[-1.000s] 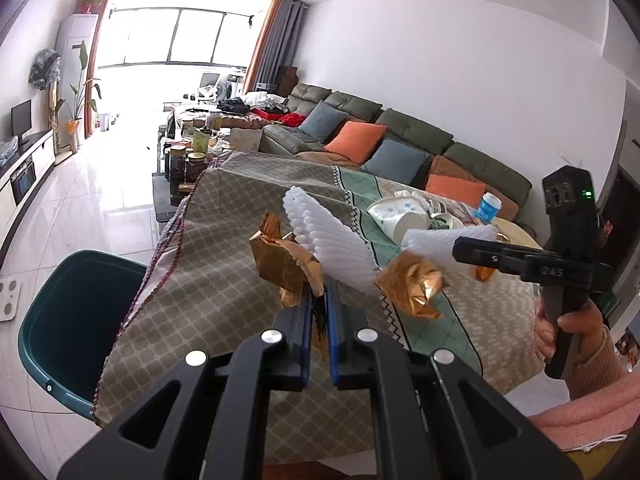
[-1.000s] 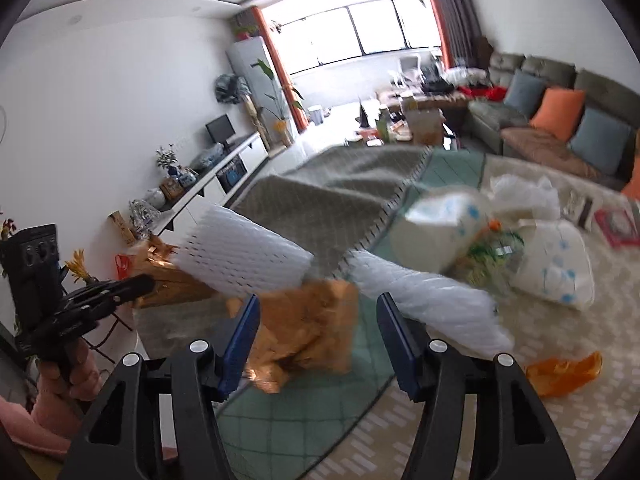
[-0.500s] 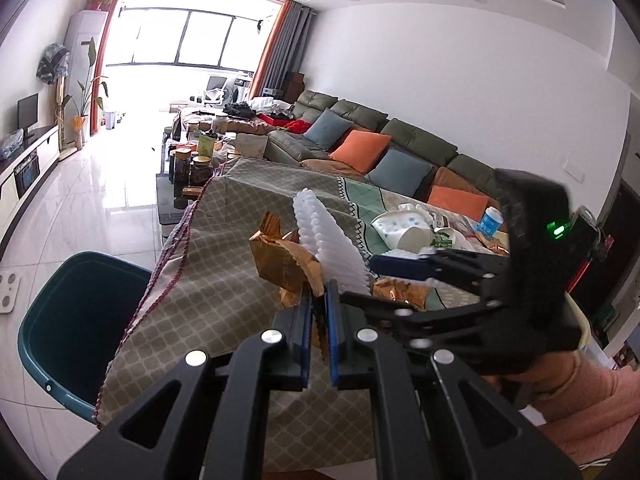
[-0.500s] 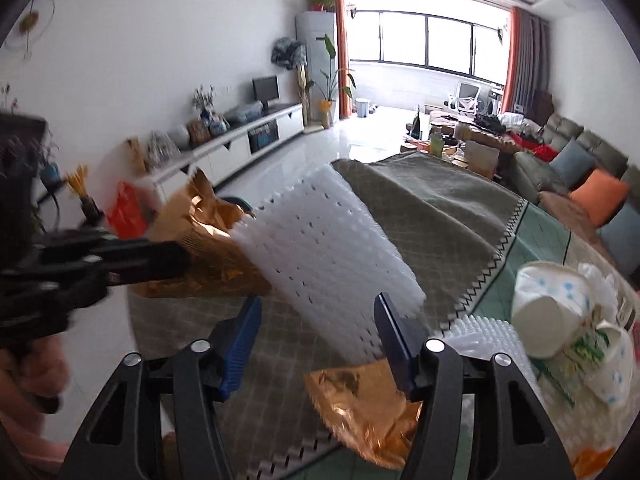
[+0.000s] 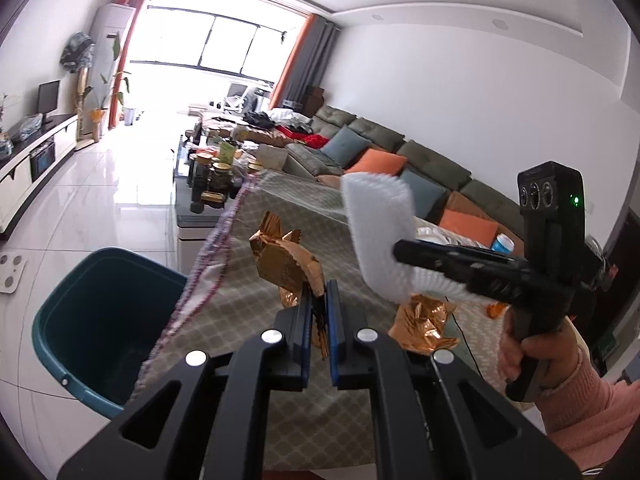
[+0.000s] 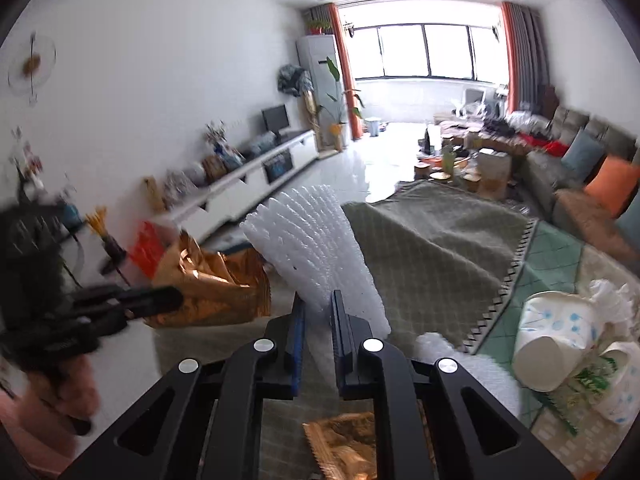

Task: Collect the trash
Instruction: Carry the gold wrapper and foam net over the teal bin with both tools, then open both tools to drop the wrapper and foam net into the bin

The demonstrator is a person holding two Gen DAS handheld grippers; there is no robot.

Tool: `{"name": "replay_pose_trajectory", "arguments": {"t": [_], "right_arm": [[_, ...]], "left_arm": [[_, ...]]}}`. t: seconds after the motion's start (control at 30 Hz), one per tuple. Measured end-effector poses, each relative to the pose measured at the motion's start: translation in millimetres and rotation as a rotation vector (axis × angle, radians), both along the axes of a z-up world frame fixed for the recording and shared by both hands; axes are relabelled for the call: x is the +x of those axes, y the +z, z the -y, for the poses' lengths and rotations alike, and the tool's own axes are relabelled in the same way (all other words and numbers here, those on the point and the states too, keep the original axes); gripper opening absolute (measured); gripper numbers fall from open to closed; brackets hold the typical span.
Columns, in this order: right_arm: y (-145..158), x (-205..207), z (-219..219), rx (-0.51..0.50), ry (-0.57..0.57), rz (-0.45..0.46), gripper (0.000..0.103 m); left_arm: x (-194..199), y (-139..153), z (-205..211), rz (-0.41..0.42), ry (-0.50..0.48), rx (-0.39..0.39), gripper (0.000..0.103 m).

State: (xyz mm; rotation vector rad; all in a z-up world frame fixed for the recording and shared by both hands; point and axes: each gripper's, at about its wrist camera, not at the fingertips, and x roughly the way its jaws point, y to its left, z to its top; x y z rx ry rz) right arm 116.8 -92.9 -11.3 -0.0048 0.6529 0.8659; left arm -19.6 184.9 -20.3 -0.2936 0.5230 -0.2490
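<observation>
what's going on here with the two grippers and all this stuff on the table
A person is clearing trash off a cloth-covered table. The left hand-held gripper is shut on a crumpled gold wrapper, held up near the table's edge by the teal bin on the floor. The right hand-held gripper is shut on a white foam sleeve, lifted above the table. Another gold wrapper, more foam and paper cups lie on the table, not yet collected.

Crinkled glossy foil wrapper (image 5: 286,264), ribbed white foam sheet (image 6: 320,260)
</observation>
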Motion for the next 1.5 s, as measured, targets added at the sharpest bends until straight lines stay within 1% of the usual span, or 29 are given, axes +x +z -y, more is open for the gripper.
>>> {"name": "replay_pose_trajectory", "arguments": {"t": [0.03, 0.2, 0.33, 0.5, 0.67, 0.83, 1.07, 1.33, 1.5], "right_arm": [[2.3, 3.5, 2.5, 0.031, 0.009, -0.022, 0.012], [5.2, 10.4, -10.0, 0.106, 0.091, -0.099, 0.012], [3.7, 6.1, -33.6, 0.119, 0.153, -0.12, 0.012], [0.6, 3.6, -67.3, 0.126, 0.218, -0.133, 0.012], [-3.7, 3.6, -92.8, 0.128, 0.263, -0.145, 0.012], [-6.5, 3.8, -117.8, 0.131, 0.293, -0.151, 0.012], [-15.4, 11.8, -146.9, 0.134, 0.302, -0.176, 0.012], [-32.8, 20.8, -176.1, 0.096, 0.297, -0.209, 0.012], [-38.9, 21.8, -193.2, 0.055, 0.304, -0.207, 0.012]], "left_arm": [[-1.8, 0.9, -3.5, 0.004, 0.012, -0.002, 0.008], [-9.3, 5.7, -23.5, 0.02, 0.082, -0.005, 0.008], [-15.9, 6.5, -43.6, 0.017, 0.16, -0.004, 0.008], [-23.5, 4.1, -65.8, -0.009, 0.252, 0.014, 0.008], [-26.7, -2.4, -82.2, -0.044, 0.308, 0.016, 0.008], [-24.9, -11.8, -90.3, -0.077, 0.339, 0.025, 0.008], [-12.0, -23.3, -103.0, -0.115, 0.356, 0.024, 0.008], [-5.1, -37.4, -113.6, -0.159, 0.376, 0.022, 0.008], [-0.7, -39.7, -117.4, -0.183, 0.391, 0.032, 0.008]]}}
